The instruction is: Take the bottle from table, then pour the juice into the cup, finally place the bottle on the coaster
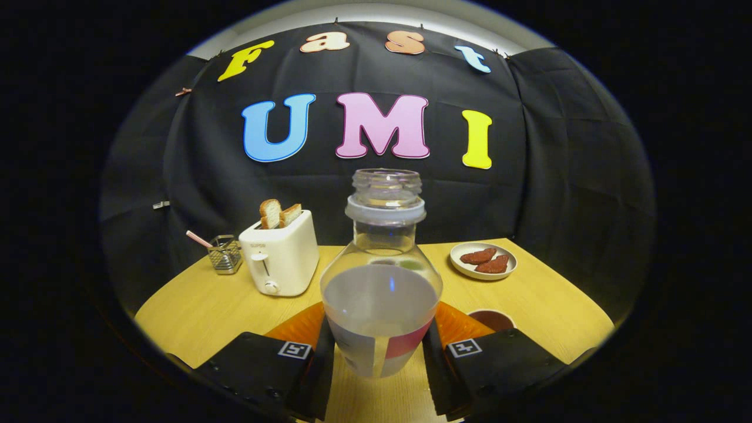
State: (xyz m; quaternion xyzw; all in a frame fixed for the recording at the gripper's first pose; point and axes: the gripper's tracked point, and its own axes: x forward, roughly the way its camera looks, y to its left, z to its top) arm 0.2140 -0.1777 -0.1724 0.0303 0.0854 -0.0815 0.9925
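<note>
A clear bottle [382, 282] with an open neck and a pale collar stands upright between my fingers, holding cloudy whitish juice up to about its widest part. My gripper [379, 349] is shut on its lower, labelled body, with one finger [322, 358] against each side. Behind the bottle lies a flat orange coaster [299, 326], showing on both sides of it. A small dark cup [492, 320] sits just beyond the right finger, to the right of the coaster. Whether the bottle's base rests on the wooden table [194, 311] I cannot tell.
A white toaster [281, 255] with two bread slices stands back left, a small wire basket [225, 254] with a pink-handled utensil beside it. A white plate [483, 260] with two reddish-brown pieces sits back right. The black cloth wall closes the table's far side.
</note>
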